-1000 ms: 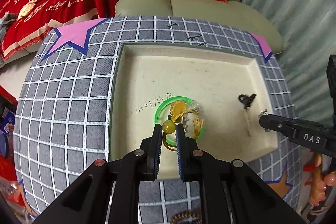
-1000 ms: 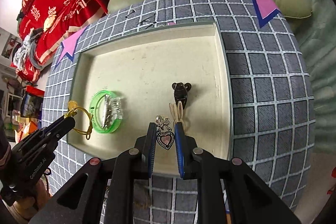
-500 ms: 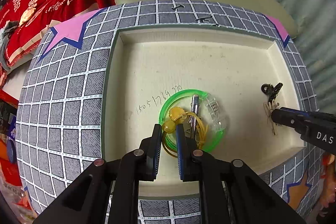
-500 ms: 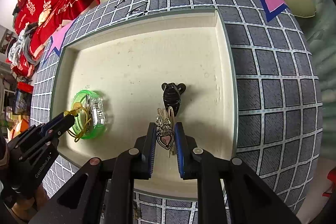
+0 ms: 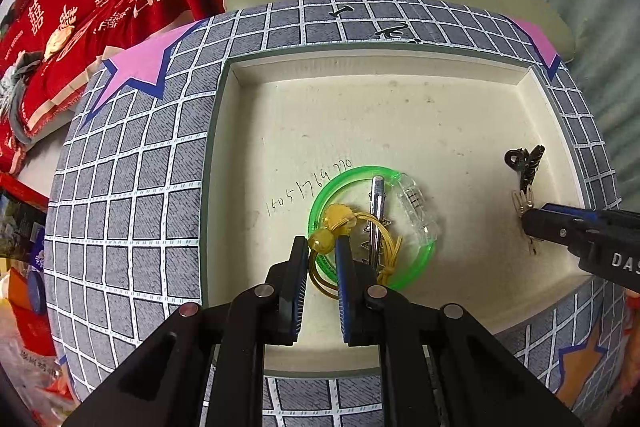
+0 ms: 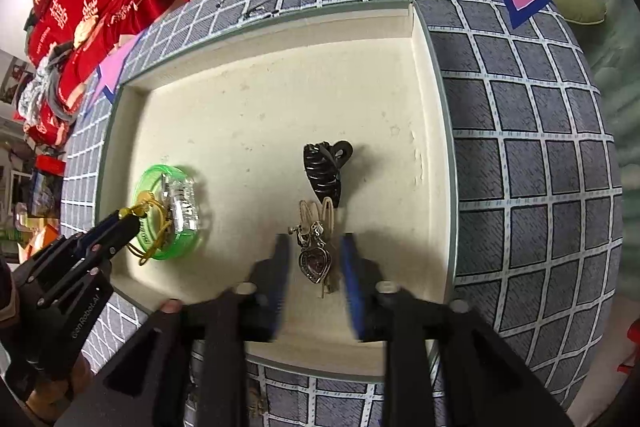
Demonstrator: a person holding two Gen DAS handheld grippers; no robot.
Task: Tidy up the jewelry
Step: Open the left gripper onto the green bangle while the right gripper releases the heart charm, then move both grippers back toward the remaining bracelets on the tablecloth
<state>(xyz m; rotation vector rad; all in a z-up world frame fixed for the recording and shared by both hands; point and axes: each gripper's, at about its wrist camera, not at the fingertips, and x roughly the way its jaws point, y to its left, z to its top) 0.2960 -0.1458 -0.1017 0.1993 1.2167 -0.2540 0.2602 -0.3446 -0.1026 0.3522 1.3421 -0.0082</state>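
Looks like the drop-off step: the left claw (image 5: 322, 251) is pinched nearly shut on the yellow bead hair tie (image 5: 320, 240), holding it low over the green bangle (image 5: 416, 269) in the cream tray (image 5: 400, 67), while the right claw (image 6: 314, 259) has just been opening, its jaws now standing clear on either side of the heart pendant (image 6: 315, 263), which lies on the tray floor. Next I'd guess the left one just needs to let go so the tie settles inside the bangle, and the right lifts off without snagging the pendant. In the tray: bangle with a silver clip (image 5: 376, 211) and clear clip (image 5: 416, 205) on it, plus a black claw clip (image 6: 323, 173) and beige pins (image 6: 318, 215) beside the pendant.
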